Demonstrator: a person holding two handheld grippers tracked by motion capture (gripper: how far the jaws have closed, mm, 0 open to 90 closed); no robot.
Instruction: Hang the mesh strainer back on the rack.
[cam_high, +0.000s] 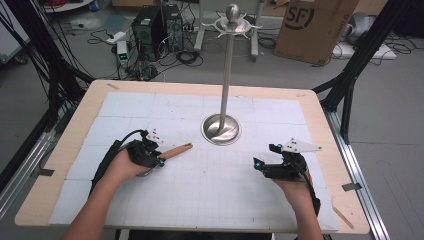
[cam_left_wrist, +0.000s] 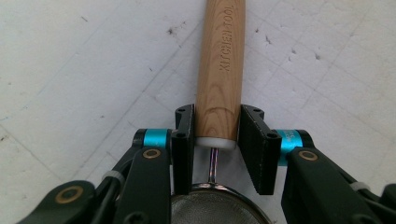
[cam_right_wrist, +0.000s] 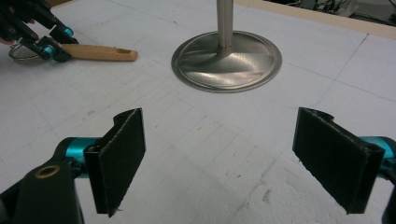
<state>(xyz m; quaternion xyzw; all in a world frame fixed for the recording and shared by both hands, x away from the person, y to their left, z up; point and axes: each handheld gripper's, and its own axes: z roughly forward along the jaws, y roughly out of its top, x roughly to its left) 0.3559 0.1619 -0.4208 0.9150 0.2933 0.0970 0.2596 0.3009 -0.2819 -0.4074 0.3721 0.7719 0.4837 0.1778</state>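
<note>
A small strainer with a wooden handle (cam_high: 176, 151) lies flat on the white mat, left of centre. My left gripper (cam_high: 159, 161) is shut on that handle near its metal end. In the left gripper view both pads press the sides of the wooden handle (cam_left_wrist: 219, 70), stamped "KITCHEN TOOL", and the strainer's mesh bowl (cam_left_wrist: 215, 207) sits below the jaws. My right gripper (cam_high: 265, 155) rests at the right of the mat. It is open, with bare mat between its pads (cam_right_wrist: 121, 158). A steel stand with a round base (cam_high: 221, 129) and hooks on top rises at the centre.
The stand's tall pole (cam_high: 227, 65) rises between the two hands. The white gridded mat (cam_high: 200, 200) covers most of the wooden table. A cardboard box (cam_high: 312, 25), computer towers (cam_high: 150, 25) and cables sit on the floor beyond the far edge.
</note>
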